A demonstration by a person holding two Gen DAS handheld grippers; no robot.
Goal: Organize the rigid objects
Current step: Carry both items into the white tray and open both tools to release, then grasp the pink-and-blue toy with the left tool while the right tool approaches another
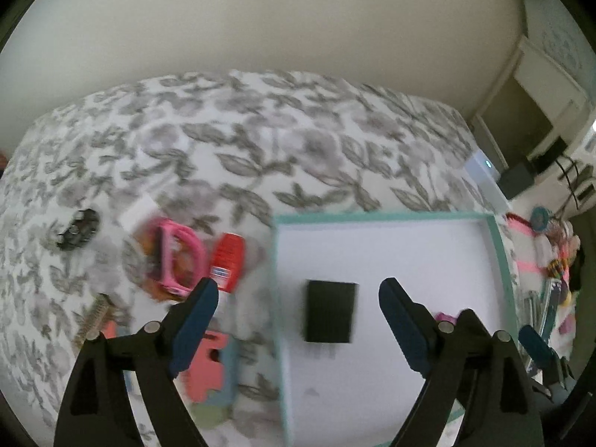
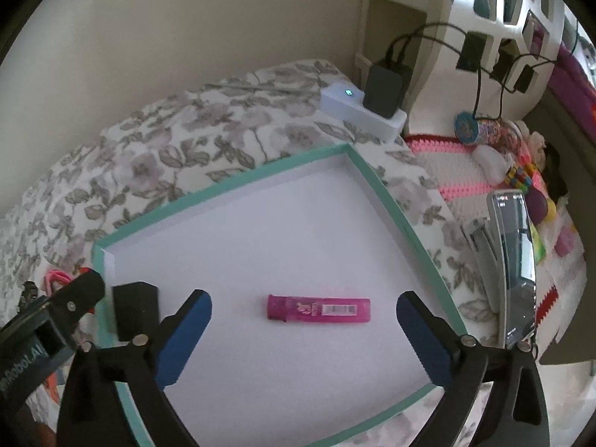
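Left wrist view: left gripper [image 1: 298, 298] has its fingers [image 1: 199, 311] spread wide, nothing between them. It hangs over the teal-rimmed tray [image 1: 499, 246] on the bed [image 1: 260, 141]. A black block [image 1: 329, 311] lies flat on the tray floor, below the gap and apart from both fingers. Left of the tray, loose on the bed: pink frame [image 1: 178, 260], red-capped tube [image 1: 227, 264], coral foam piece [image 1: 208, 368], dark round item [image 1: 76, 229]. View is motion-blurred.

Right wrist view: right gripper [image 2: 303, 326] is also wide apart and empty. Pink lighter [image 2: 318, 309] lies flat on the tray [image 2: 223, 190] floor, in line with the gap and touching neither finger. Black block [image 2: 136, 309] sits at the tray's left wall, left gripper [image 2: 85, 287] beside it.

Judged step: 2 items look placed, both hands free. Next move calls for the left hand to go out to the bed clutter and line its fingers across 1 item, likely the tube.
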